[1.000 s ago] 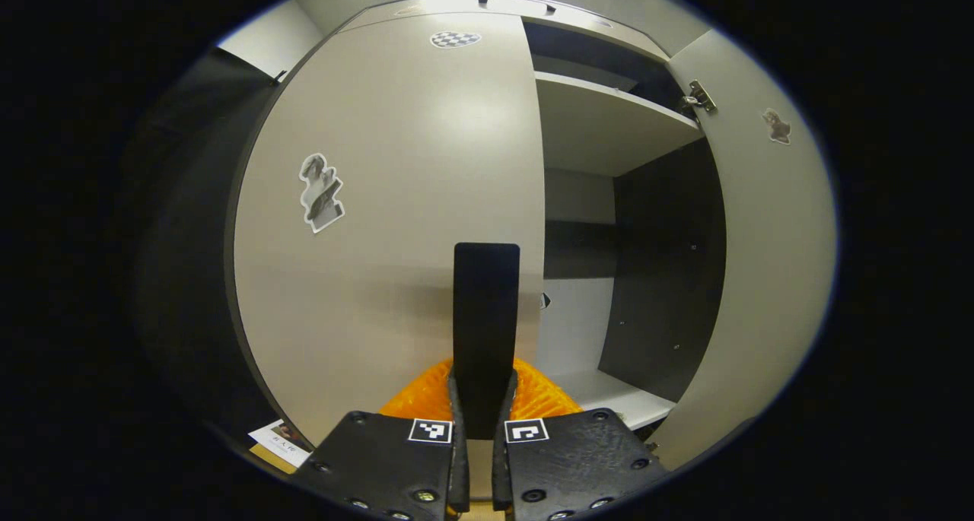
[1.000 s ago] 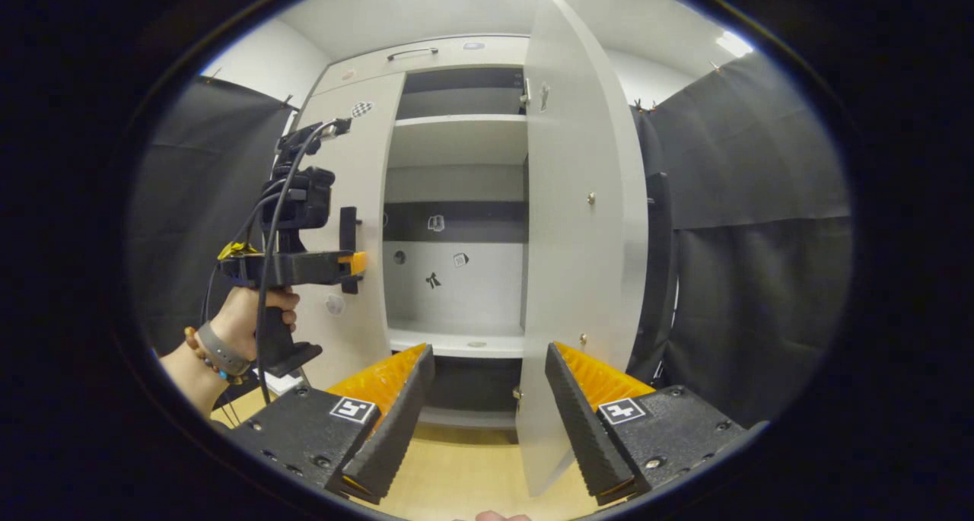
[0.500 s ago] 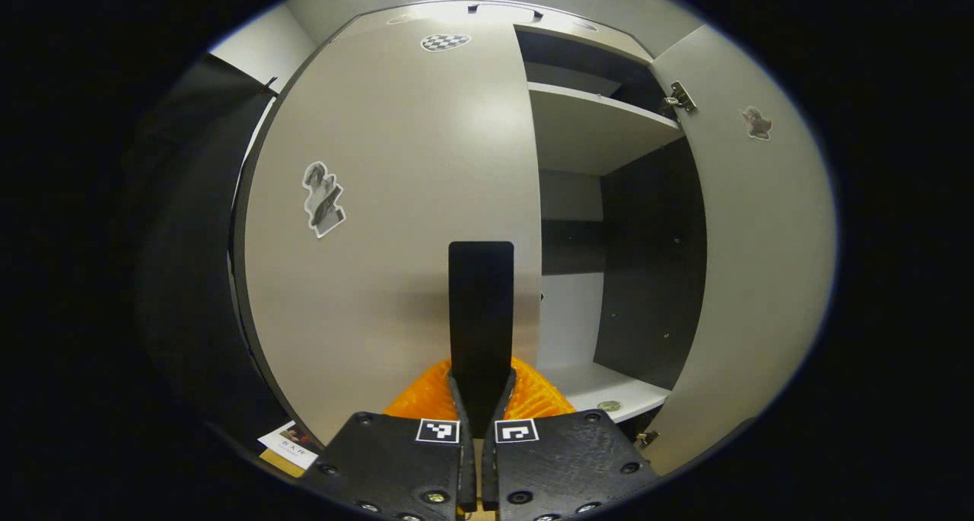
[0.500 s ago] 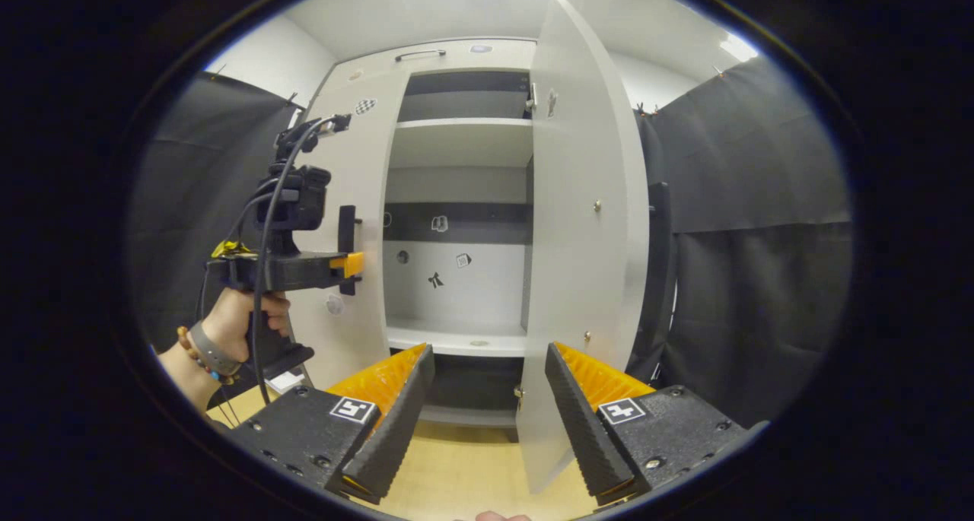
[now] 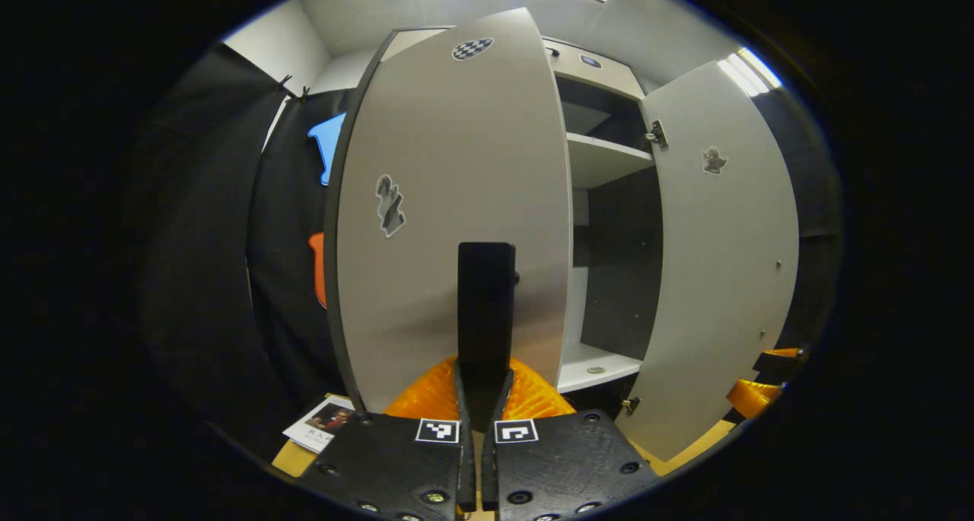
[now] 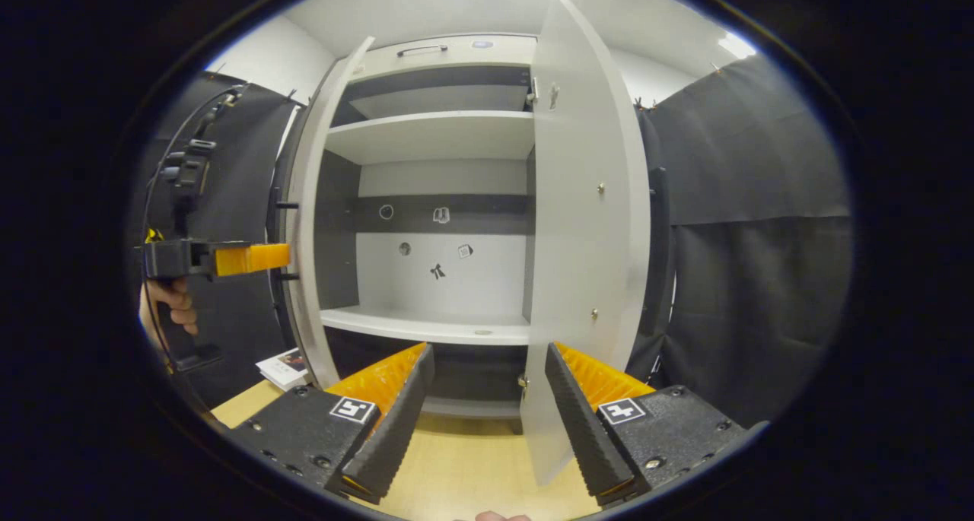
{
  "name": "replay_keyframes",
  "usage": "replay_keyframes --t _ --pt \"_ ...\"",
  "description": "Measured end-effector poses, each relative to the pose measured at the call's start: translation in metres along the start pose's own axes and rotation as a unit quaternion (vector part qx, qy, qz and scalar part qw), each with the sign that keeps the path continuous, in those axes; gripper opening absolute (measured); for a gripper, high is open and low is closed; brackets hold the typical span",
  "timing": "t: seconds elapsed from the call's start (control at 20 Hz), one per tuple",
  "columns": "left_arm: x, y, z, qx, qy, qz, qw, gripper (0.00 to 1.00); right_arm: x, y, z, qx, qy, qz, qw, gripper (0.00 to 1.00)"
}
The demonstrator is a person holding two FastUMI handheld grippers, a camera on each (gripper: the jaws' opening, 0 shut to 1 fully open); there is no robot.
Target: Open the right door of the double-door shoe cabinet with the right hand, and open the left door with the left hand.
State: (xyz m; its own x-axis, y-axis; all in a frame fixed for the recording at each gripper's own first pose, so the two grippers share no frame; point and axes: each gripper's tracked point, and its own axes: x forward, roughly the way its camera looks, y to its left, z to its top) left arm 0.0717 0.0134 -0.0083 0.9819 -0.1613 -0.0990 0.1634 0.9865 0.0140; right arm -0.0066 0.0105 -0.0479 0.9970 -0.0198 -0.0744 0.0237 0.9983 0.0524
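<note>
The pale double-door shoe cabinet (image 6: 437,137) stands with both doors swung out. In the left gripper view, my left gripper (image 5: 481,380) is shut on the black upright handle (image 5: 485,300) of the left door (image 5: 449,201). The right door (image 5: 723,277) stands open beyond it. In the right gripper view, the left door (image 6: 310,224) shows nearly edge-on, and the left gripper (image 6: 228,258) and the hand (image 6: 169,300) holding it are beside it. My right gripper (image 6: 487,399) is open with nothing between its fingers, a short way in front of the right door (image 6: 586,239).
Bare shelves (image 6: 426,327) cross the cabinet, with small stickers on its back wall. A printed leaflet (image 6: 283,365) lies on the wooden floor (image 6: 472,468) by the left door. Black cloth walls (image 6: 746,277) close in both sides.
The left door has swung far outward, with my left gripper still on its handle and moving with it. The right gripper and right door have barely moved.
</note>
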Motion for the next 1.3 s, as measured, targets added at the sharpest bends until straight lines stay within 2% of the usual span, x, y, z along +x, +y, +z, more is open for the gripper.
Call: replay_keyframes --t 0.3,0.85,0.9,0.95,1.0,1.3 --pt "-0.05 0.048 -0.006 0.006 0.0 0.034 0.999 0.02 0.004 0.005 -0.002 0.0 0.001 -0.001 1.0 0.92" --pt "-0.072 0.129 0.0 0.033 -0.006 0.124 0.992 0.01 0.023 0.032 -0.001 0.007 0.003 0.024 1.0 0.92" --pt "-0.07 0.133 0.0 0.023 -0.004 0.113 0.993 0.0 0.024 0.034 0.0 0.006 0.003 0.026 1.0 0.92" --pt "-0.069 0.134 0.001 0.009 -0.007 0.103 0.995 0.12 0.025 0.036 0.001 0.003 0.002 0.026 1.0 0.92" --pt "-0.071 0.14 0.001 0.007 -0.004 0.098 0.995 0.0 0.025 0.037 0.002 0.001 0.002 0.026 1.0 0.92" --pt "-0.071 0.16 0.001 0.003 -0.007 0.055 0.998 0.0 0.021 0.04 -0.001 0.002 0.005 0.024 1.0 0.92"
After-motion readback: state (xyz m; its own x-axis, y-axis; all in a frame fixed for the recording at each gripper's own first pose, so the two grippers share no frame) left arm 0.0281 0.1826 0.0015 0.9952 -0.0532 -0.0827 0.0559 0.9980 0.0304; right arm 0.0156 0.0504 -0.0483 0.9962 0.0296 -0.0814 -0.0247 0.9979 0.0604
